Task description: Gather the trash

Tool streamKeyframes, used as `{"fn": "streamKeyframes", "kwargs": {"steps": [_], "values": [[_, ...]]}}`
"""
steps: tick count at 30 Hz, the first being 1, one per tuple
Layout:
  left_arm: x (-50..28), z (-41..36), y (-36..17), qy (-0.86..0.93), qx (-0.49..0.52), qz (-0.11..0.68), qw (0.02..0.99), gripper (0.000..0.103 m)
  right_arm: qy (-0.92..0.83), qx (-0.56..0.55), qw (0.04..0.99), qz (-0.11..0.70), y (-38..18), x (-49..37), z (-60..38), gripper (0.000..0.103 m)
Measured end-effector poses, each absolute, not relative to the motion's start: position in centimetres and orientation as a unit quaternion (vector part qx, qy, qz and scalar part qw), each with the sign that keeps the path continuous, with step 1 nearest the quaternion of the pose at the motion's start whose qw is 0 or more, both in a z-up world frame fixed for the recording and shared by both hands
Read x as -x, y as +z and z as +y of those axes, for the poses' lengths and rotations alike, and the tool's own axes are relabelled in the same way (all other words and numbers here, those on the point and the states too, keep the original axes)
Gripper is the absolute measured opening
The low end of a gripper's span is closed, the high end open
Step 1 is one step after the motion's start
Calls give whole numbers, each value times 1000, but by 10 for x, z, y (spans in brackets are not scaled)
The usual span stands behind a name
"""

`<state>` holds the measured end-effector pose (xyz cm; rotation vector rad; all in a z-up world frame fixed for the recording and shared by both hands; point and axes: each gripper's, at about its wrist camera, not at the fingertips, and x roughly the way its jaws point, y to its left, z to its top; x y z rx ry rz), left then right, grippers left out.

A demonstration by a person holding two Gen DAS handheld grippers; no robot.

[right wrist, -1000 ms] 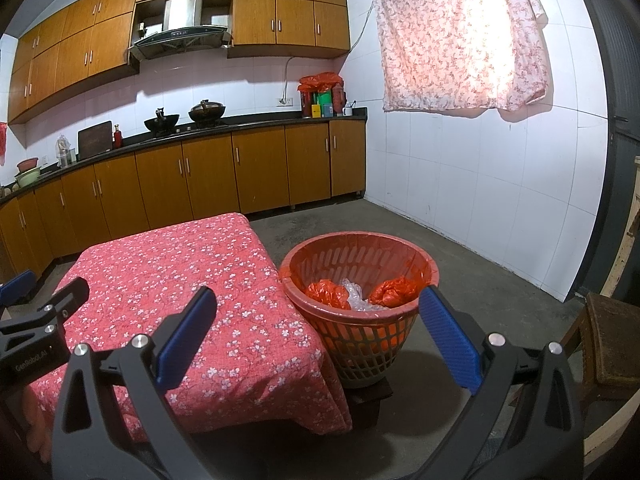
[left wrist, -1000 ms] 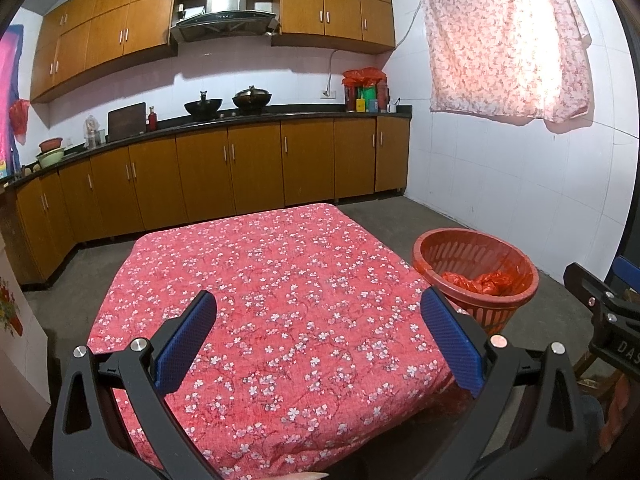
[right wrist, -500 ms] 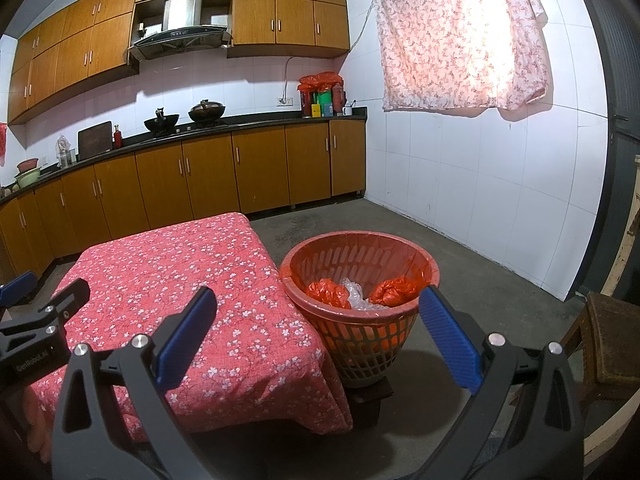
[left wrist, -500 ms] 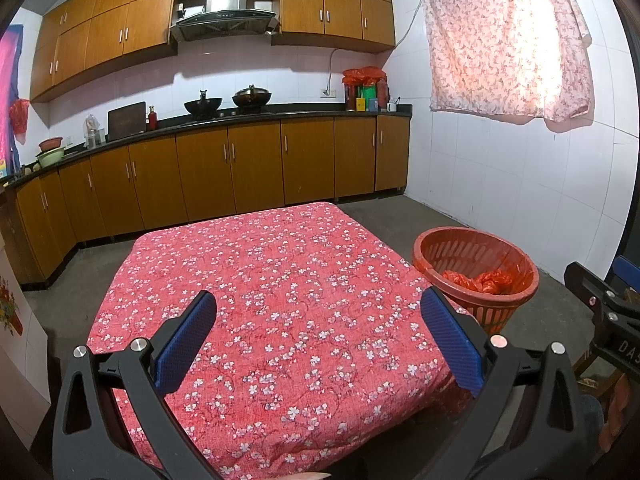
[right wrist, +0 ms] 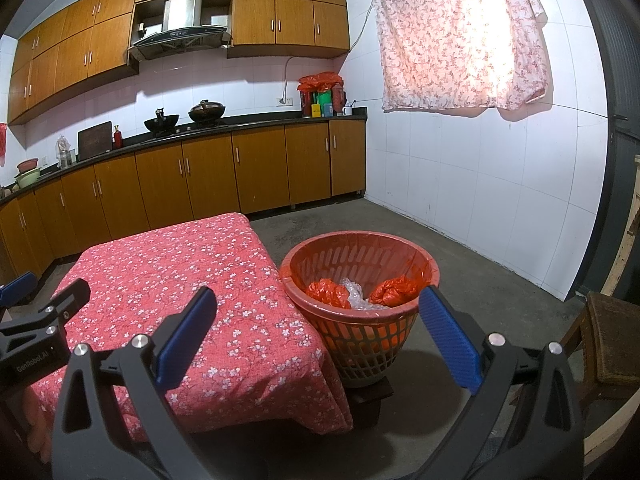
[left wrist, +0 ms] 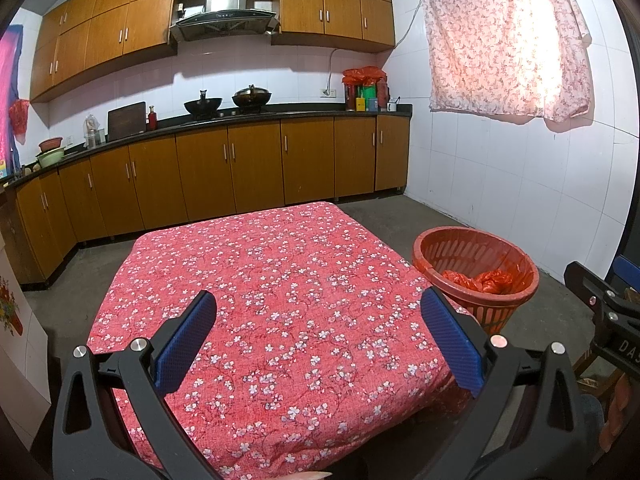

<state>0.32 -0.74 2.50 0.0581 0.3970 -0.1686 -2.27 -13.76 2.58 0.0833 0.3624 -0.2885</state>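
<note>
A red plastic basket stands on the floor at the table's right corner; it holds red plastic bags and crumpled clear plastic. The left wrist view shows the same basket to the right. My left gripper is open above the near part of the table with the red floral cloth, nothing between its blue pads. My right gripper is open, held in front of the basket and the table's corner, also holding nothing. No trash shows on the cloth.
Wooden kitchen cabinets with a dark counter run along the back wall. A floral curtain hangs on the white tiled right wall. A wooden stool stands at the far right. Bare concrete floor surrounds the basket.
</note>
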Motion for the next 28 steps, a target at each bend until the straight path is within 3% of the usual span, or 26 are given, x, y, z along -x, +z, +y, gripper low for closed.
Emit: {"fn": "streamKeyframes", "kwargs": {"steps": [28], "values": [[-9, -2, 27, -82, -31, 196, 977, 101, -143, -41, 972, 180, 27, 23, -138, 99]]}}
